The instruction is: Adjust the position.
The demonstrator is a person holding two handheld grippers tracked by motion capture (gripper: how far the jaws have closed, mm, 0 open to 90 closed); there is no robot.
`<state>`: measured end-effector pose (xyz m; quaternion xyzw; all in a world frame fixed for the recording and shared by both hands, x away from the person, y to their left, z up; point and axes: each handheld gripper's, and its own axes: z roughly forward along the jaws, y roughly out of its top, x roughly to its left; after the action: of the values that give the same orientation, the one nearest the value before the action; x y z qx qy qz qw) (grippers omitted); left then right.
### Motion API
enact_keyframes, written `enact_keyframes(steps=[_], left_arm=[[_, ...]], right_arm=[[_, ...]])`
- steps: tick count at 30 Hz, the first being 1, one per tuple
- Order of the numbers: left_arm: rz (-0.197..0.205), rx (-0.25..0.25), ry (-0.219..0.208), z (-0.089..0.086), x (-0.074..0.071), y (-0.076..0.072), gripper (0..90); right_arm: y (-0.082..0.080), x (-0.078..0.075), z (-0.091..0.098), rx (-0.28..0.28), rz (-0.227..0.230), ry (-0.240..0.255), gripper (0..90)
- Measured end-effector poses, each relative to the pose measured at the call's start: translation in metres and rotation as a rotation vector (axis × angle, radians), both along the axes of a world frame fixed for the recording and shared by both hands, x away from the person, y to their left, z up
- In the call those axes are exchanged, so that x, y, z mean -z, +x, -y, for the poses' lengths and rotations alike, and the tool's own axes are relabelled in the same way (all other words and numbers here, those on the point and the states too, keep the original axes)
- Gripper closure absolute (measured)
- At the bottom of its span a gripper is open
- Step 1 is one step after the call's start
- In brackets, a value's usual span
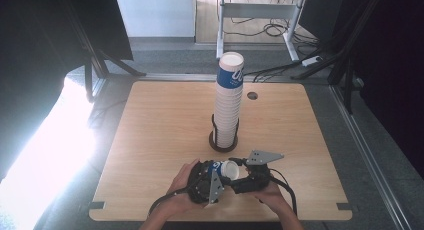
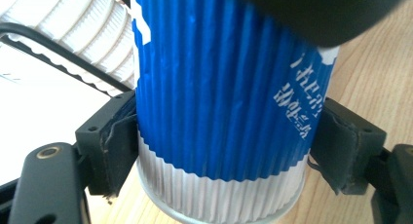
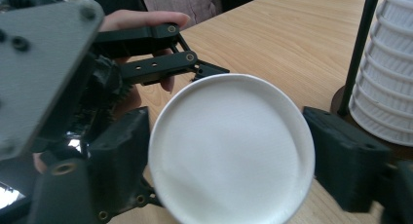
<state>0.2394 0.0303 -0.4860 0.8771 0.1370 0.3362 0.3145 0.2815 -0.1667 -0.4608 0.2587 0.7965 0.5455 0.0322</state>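
Pale wooden counter [image 1: 165, 135] on grey carpet, dark curtains either side. Nearest, at the front edge: blue-and-white ribbed paper cup [image 1: 223, 169] held on its side just above the wood. Left tongs [image 1: 214, 171] clamped tight on its ribbed wall [image 2: 219, 112], one pad [image 2: 117, 141] each side. Right tongs [image 1: 242, 171] at the cup's white flat end [image 3: 231, 151], jaws flanking the rim, contact impossible to tell. Just behind, mid-counter: tall stack of matching cups [image 1: 229, 102] upright in a black wire holder [image 1: 223, 141]. Beyond, a white desk frame [image 1: 260, 12] and floor cables.
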Motion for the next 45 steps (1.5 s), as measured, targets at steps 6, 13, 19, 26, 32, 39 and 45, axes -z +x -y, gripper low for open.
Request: enact_keyframes(steps=[6,13,19,26,32,39,45], left_arm=[[-0.006,-0.002,-0.025,0.0,0.0,0.0,16.0],[-0.002,-0.026,-0.087,-0.007,-0.006,0.003,6.2],[0.023,-0.029,-0.105,-0.01,-0.009,0.002,4.9],[0.029,-0.021,-0.108,-0.01,-0.013,0.0,5.1],[0.031,-0.02,-0.104,-0.01,-0.016,-0.001,5.3],[0.016,0.018,-0.103,-0.008,-0.025,0.001,5.1],[0.004,0.067,-0.078,-0.002,-0.039,0.006,4.7]], right_arm=[[0.001,0.001,0.003,0.0,-0.005,0.007,27.3],[0.005,-0.001,0.01,0.02,-0.01,0.059,27.8],[0.005,-0.002,0.014,0.032,-0.005,0.089,27.8],[0.01,-0.002,0.028,0.074,-0.049,0.177,27.9],[0.011,-0.002,0.035,0.086,-0.057,0.195,27.9],[0.012,0.002,0.033,0.084,-0.089,0.222,27.9],[0.015,0.007,0.036,0.069,-0.141,0.299,27.9]])
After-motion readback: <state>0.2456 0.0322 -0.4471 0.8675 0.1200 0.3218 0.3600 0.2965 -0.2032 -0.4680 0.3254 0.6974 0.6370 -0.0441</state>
